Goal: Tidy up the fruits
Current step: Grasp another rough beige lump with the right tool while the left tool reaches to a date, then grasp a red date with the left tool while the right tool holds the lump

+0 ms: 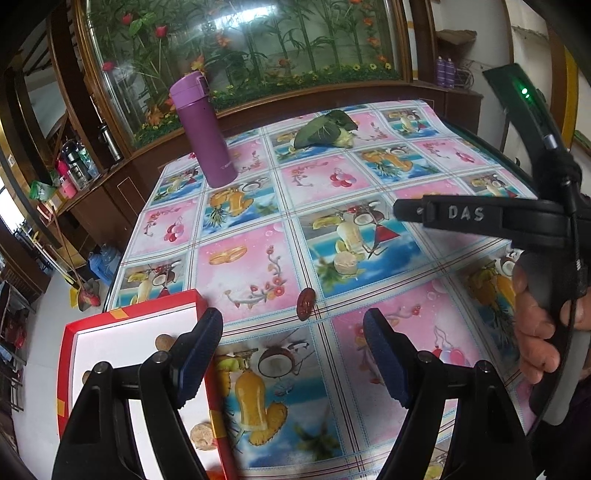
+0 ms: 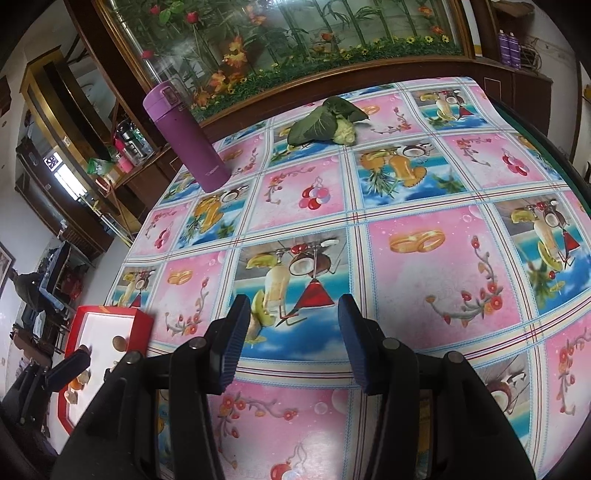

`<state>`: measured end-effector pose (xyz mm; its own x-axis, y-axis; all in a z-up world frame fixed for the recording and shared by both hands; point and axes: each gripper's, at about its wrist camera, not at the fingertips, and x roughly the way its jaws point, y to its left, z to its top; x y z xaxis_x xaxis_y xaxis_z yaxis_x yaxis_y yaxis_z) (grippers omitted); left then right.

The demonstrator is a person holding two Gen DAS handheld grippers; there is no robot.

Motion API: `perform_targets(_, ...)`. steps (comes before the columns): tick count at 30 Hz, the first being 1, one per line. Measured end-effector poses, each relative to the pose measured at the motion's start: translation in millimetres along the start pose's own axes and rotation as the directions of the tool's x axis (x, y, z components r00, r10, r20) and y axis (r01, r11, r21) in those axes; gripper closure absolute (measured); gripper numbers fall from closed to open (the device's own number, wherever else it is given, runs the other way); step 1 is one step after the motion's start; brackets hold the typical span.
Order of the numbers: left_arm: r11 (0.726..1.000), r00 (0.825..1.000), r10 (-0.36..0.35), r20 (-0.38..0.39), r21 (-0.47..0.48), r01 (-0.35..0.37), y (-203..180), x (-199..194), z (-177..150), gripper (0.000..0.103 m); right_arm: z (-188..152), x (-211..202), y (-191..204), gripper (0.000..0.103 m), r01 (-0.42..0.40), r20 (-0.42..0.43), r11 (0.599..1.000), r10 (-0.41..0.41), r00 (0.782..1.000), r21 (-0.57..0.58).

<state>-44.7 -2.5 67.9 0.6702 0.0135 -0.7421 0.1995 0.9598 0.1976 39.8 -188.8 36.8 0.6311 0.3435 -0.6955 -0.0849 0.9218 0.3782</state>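
While both grippers (image 1: 293, 354) (image 2: 291, 339) gape empty, a fruit-print tablecloth (image 2: 406, 221) fronts a glass cabinet (image 2: 295, 33)

**Black two-finger grippers with blue ribbed pads**

The left gripper (image 1: 293, 354) has black plastic arms, each carrying a round silver screw head, and dark blue pads (image 1: 199, 354) with fine ribbing. The right gripper (image 2: 290, 339) is built the same: black angular linkages, silver screws, blue ribbed pads (image 2: 234, 339). Seen from the left wrist camera, the right tool's black body bears raised letters "DAS", a black cable runs along it, a green light glows on its top, and a hand (image 1: 535, 332) wraps its grey handle.
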Motion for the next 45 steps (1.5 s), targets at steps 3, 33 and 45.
perform_targets(3, 1.000, 1.000, 0.012, -0.022, -0.009, -0.012, 7, 9, -3, 0.025, 2, -1, -7, 0.052, 0.007, 0.003, 1.000, -0.007, 1.000, 0.015)
perform_targets(33, 0.997, 0.998, 0.004, -0.062, -0.079, -0.009, 48, 23, -19, 0.025, -30, 71, 63, 0.057, 0.076, -0.090, 0.938, -0.113, 0.990, -0.339)
perform_targets(45, 0.995, 0.988, -0.080, -0.132, -0.073, 0.070, 23, 56, 1, 0.025, -2, 52, 22, 0.078, 0.108, -0.042, 0.977, -0.118, 0.992, -0.184)
